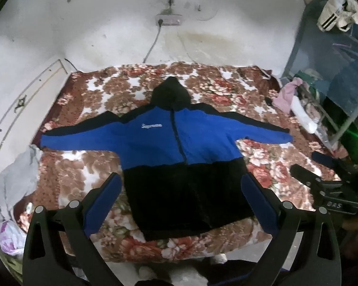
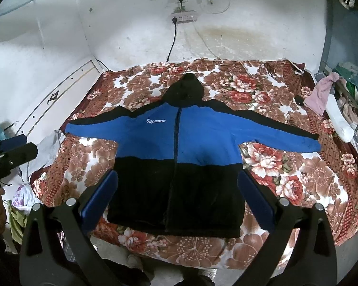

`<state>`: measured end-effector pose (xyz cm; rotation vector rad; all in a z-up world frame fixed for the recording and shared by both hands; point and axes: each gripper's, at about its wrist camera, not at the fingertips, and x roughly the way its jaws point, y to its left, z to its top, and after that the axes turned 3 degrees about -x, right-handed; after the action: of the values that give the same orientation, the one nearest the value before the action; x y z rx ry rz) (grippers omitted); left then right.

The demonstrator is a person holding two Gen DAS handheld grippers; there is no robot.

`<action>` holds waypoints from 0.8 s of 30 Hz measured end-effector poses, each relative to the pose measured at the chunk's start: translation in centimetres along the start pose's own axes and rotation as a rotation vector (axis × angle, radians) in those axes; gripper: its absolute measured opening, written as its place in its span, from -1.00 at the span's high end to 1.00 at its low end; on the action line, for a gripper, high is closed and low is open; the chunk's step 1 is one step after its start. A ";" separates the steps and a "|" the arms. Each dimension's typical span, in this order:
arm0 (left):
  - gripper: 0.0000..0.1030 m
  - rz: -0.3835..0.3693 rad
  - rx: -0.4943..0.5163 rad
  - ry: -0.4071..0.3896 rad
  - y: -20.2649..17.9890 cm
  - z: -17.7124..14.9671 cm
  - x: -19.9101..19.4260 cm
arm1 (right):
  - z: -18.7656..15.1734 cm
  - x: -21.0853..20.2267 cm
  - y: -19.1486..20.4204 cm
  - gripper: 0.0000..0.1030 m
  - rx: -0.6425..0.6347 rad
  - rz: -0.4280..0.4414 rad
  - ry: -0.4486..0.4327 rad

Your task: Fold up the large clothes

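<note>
Two grippers, left gripper (image 1: pixel 181 197) and right gripper (image 2: pixel 177 194), both with fingers spread apart, holding nothing, above near edge of bed (image 2: pixel 298 178). Jacket (image 2: pixel 179 143) lies flat mid-bed, front up, sleeves out sideways, hood toward wall; long axis runs straight ahead. Hem nearest both. No containers visible.

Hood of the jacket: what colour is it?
Black. The hood matches the jacket's lower half; the chest is blue. Clearest in the right wrist view.

black left gripper (image 1: pixel 181 183) frame, blue-padded jaws, silver screws
</note>
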<state>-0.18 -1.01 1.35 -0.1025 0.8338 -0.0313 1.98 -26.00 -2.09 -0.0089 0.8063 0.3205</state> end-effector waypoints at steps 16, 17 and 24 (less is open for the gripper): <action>-0.90 0.079 0.015 -0.001 0.0 1.2 0.6 | 0.1 0.1 -0.1 -0.91 -0.002 -0.004 0.004; -0.90 0.083 0.016 -0.003 0.0 1.2 0.6 | 0.1 0.1 -0.1 -0.91 0.000 -0.004 0.004; -0.90 0.100 0.018 -0.018 0.3 1.3 0.8 | 0.0 0.0 -0.7 -0.91 0.009 -0.003 0.013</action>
<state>1.31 -0.69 1.65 -0.0436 0.8199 0.0562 2.20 -26.62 -2.16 -0.0039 0.8202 0.3138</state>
